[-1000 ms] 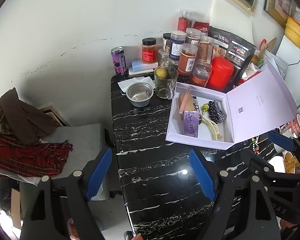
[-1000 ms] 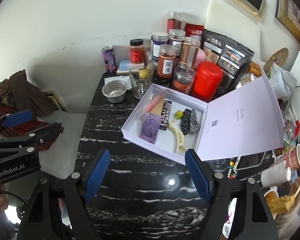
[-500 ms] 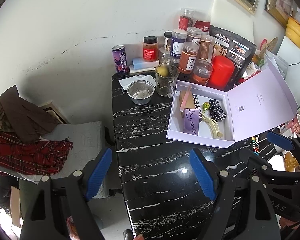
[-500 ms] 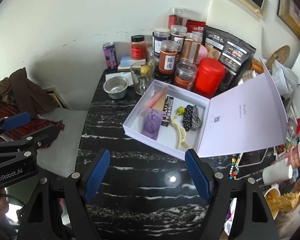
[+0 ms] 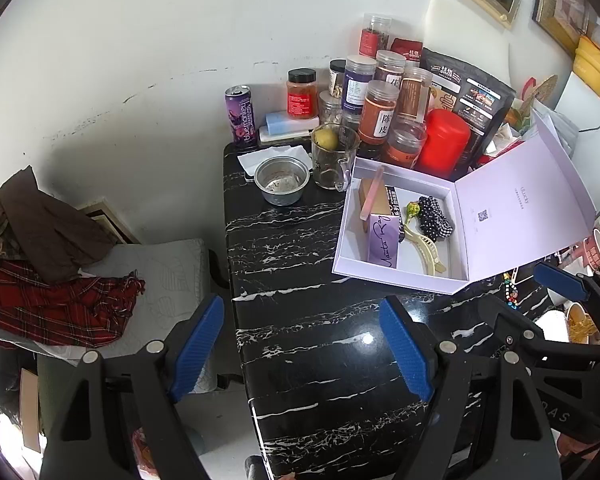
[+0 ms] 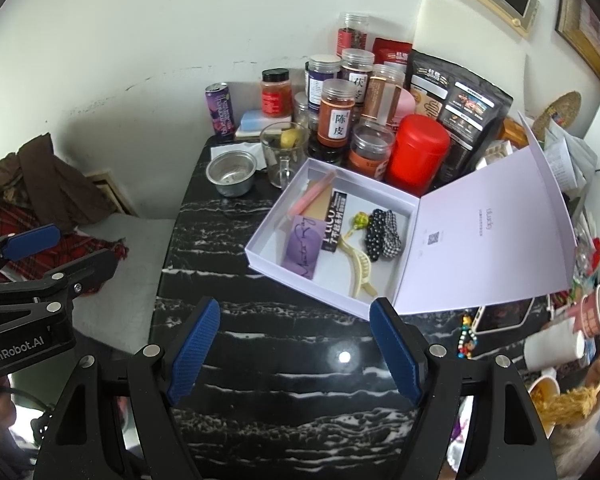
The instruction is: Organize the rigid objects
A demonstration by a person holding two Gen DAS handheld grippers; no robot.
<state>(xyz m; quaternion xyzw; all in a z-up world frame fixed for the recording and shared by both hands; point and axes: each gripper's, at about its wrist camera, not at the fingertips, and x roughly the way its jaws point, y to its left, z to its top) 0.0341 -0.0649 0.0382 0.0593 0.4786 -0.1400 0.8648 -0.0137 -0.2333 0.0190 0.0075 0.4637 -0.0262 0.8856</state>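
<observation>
Right wrist view: both claws gape wide, holding nothing.

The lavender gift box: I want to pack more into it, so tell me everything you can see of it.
The lavender gift box looks like stiff card, a shallow tray with a hinged lid standing open and tilted back, small print on its inner face. It lies flat on the black marble table, in front of the jars. Inside lie a cream hair clip, a black beaded piece, a purple card and a pink strip. Neither claw touches it.
</observation>
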